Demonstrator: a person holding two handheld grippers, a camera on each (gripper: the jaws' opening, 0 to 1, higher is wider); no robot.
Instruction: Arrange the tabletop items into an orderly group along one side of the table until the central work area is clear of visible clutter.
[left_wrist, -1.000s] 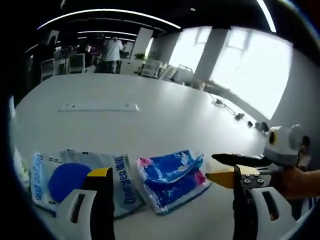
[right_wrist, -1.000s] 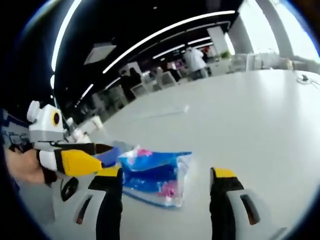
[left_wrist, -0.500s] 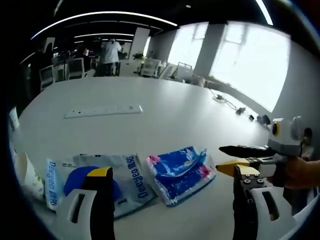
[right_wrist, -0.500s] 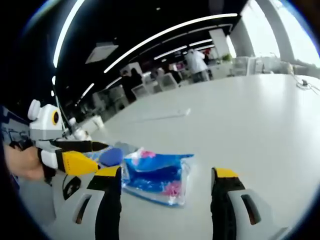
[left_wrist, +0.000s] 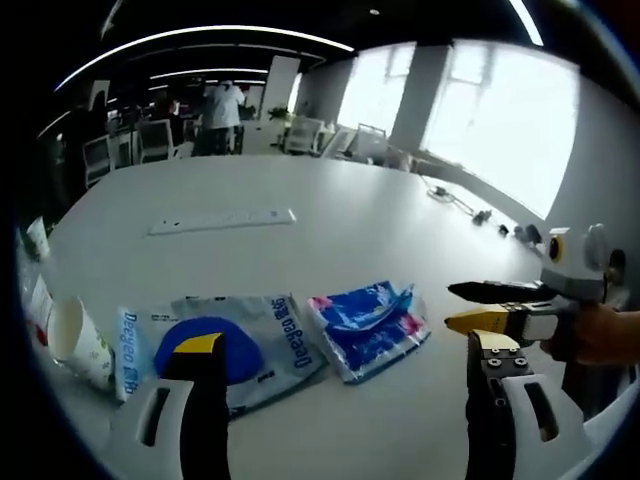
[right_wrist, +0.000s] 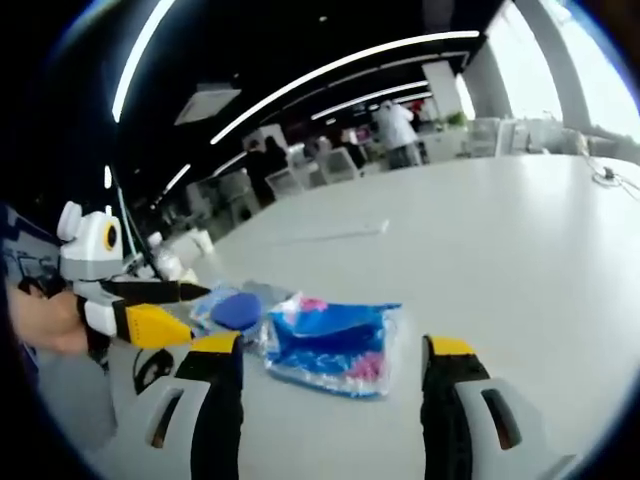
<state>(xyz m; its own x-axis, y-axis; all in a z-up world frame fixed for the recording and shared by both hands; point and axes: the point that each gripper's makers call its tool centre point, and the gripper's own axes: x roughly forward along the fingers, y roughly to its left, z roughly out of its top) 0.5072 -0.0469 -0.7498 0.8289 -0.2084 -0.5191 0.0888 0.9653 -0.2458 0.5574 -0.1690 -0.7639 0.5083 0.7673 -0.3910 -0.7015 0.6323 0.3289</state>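
Observation:
A crumpled blue tissue packet (left_wrist: 368, 327) (right_wrist: 330, 345) lies on the white table (left_wrist: 330, 240) just ahead of both grippers. Beside it lies a flat white bag with a blue circle (left_wrist: 215, 345) (right_wrist: 235, 310). My left gripper (left_wrist: 344, 345) is open above the table with nothing between its jaws; in the right gripper view it (right_wrist: 198, 312) reaches in from the left, near the bag. My right gripper (right_wrist: 334, 346) is open and holds nothing; it (left_wrist: 452, 306) comes in from the right, held by a hand (left_wrist: 600, 335), just short of the packet.
A paper cup (left_wrist: 78, 340) lies on its side at the table's left edge. A long white power strip (left_wrist: 222, 220) (right_wrist: 335, 233) lies farther out. Cables (left_wrist: 455, 200) trail along the window side. Chairs and people stand beyond the table's far end.
Both cameras have drawn back a little, so the packet and bag look smaller and farther off. The paper cup has come into the left gripper view. The items lie as before.

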